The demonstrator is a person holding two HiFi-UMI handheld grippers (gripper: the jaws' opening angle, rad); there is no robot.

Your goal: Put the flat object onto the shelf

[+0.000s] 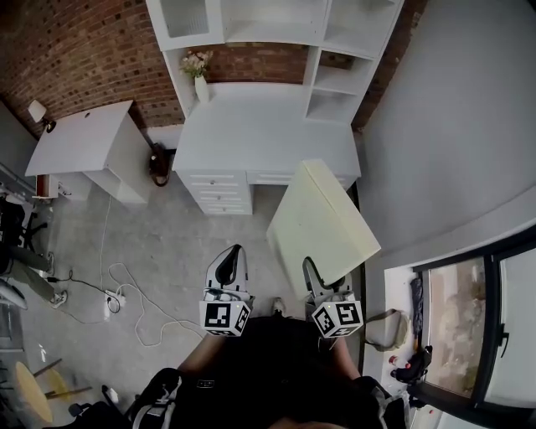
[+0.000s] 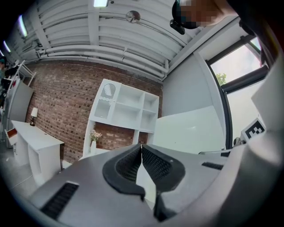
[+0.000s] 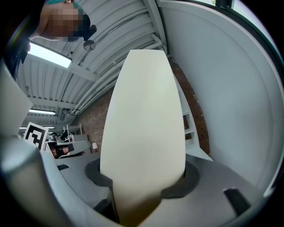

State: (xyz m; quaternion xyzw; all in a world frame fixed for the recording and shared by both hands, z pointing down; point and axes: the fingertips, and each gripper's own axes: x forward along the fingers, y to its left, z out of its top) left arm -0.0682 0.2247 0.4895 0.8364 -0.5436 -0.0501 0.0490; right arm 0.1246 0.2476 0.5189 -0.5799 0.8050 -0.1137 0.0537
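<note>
The flat object (image 1: 322, 224), a pale cream panel, is clamped at its near edge between the jaws of the right gripper (image 3: 143, 184). It is held in the air, tilted, above the floor (image 1: 167, 243) and in front of the white table (image 1: 251, 134). The shelf (image 1: 276, 25) is mounted at the back of the table, apart from the panel. The jaws of the left gripper (image 2: 142, 150) are pressed together, with nothing between them.
</note>
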